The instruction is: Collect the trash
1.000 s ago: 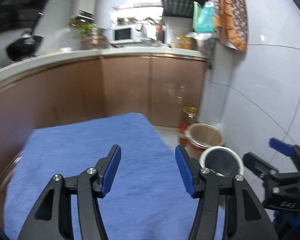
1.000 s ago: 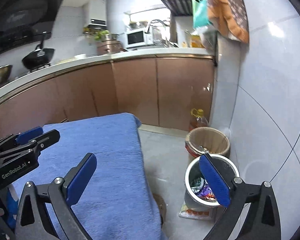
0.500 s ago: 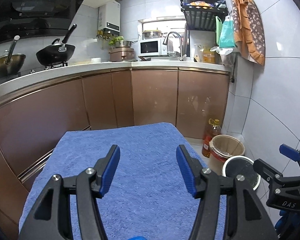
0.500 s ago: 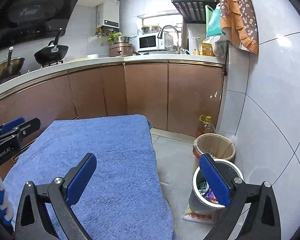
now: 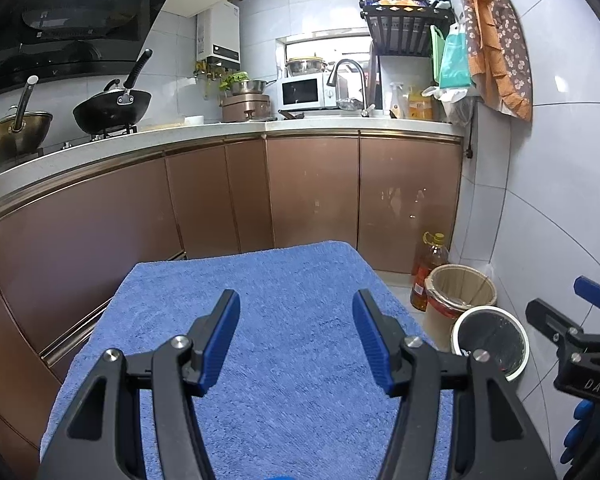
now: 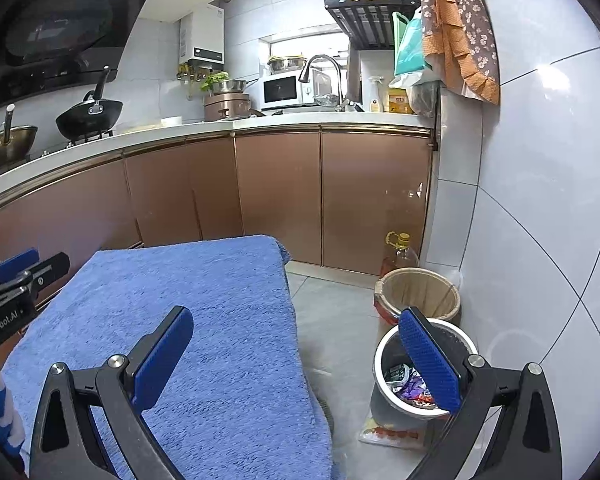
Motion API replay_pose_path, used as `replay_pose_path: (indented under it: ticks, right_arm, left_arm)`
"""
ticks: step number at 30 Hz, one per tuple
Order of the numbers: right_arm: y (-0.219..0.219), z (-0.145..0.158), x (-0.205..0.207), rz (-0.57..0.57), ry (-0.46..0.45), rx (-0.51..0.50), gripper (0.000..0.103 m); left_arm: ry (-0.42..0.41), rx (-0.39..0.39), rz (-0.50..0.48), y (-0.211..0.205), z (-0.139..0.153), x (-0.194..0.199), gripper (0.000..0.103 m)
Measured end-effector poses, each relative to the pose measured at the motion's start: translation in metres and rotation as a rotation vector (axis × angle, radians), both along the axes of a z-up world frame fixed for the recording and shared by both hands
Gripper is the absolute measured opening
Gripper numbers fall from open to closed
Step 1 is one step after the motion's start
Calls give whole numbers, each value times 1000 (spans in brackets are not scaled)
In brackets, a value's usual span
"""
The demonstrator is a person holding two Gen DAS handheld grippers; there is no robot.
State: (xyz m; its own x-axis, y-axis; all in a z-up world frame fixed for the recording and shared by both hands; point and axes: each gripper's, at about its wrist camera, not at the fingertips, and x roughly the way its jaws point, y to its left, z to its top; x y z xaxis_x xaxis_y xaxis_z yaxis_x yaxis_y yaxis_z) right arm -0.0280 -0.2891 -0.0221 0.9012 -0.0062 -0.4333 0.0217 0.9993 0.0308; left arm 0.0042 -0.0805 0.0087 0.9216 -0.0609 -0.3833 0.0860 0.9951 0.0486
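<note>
Trash (image 6: 410,386) sits in the bin (image 6: 380,354) while both tongs, left (image 5: 296,338) and right (image 6: 296,360), hover level, released, empty.

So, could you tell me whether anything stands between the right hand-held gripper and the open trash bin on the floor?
Nothing visible does. The right hand-held gripper is open and empty above the blue towel's edge; the steel trash bin, wrappers inside, stands uncovered below, bare floor between.

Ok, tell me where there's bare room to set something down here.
The blue towel is bare from its far edge to both grippers. The grey floor between the towel's right edge and the bins is open too. Crowded: the wall corner, where the white-rimmed bin with wrappers, the tan bin and the oil bottle cluster.
</note>
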Motion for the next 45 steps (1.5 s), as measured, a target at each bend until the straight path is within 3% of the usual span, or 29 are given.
replay_pose_path:
  ticks: [13,15,45]
  right_arm:
    - [-7,1,-1,-18,-13,17,103]
    - [-9,2,-2,-22,-16,19,103]
    - [-12,7,-9,-34,-53,20,103]
  left_arm:
    - [-6,14,-4,-6,-4,1,58]
    - [-12,16,-4,-6,-4,0,67]
    - [-47,2,-25,-8,1,-6,68]
